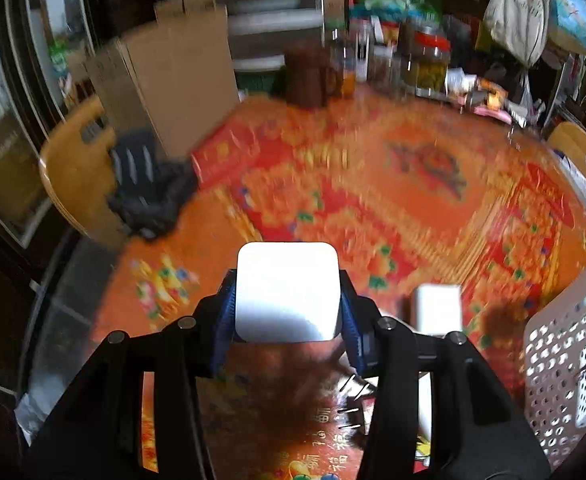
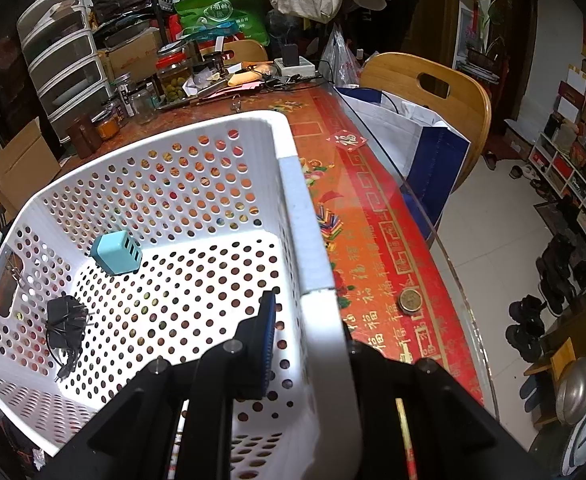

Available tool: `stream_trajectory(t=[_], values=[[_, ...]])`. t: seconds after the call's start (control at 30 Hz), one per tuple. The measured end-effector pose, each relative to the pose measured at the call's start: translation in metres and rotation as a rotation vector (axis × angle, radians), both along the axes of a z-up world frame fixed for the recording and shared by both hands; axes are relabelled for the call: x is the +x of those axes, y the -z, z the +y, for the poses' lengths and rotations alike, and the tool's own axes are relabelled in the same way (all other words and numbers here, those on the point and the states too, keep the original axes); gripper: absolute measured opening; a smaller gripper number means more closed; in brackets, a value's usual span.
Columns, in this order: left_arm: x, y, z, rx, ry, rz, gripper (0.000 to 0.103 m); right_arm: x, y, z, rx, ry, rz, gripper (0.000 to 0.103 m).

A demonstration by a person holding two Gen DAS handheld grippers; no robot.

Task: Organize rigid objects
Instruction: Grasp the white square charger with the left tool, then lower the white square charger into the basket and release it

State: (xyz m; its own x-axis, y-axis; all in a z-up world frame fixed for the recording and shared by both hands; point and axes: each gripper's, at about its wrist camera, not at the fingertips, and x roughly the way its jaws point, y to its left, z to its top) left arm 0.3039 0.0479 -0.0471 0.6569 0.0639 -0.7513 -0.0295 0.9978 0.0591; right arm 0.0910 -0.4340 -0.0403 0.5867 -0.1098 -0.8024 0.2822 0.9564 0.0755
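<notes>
My left gripper [image 1: 287, 304] is shut on a white square block [image 1: 287, 291], held above the red patterned table [image 1: 373, 184]. A second white block [image 1: 437, 308] lies on the table just to its right, with the white perforated basket [image 1: 565, 360] at the far right. My right gripper [image 2: 307, 344] is shut on the basket's right rim [image 2: 317, 264], one finger inside and one outside. Inside the basket lie a light blue charger cube [image 2: 117, 253] and a black plug adapter [image 2: 65, 324] with its cord.
Jars [image 2: 173, 72] and clutter line the table's far edge. A cardboard box [image 1: 173, 76] and wooden chair [image 1: 73, 168] with dark cloth stand at left. A coin-like disc [image 2: 410, 301] lies near the glass table edge [image 2: 445, 248]. A chair with a bag [image 2: 421, 128] stands at right.
</notes>
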Motion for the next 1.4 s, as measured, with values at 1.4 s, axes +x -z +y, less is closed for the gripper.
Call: stream_trajectory(t=[1.4], values=[[-0.15,-0.028,-0.31,0.259,0.655,-0.001,0.043,-0.001,0.0,-0.002,0.025,-0.023,-0.017,0.017]])
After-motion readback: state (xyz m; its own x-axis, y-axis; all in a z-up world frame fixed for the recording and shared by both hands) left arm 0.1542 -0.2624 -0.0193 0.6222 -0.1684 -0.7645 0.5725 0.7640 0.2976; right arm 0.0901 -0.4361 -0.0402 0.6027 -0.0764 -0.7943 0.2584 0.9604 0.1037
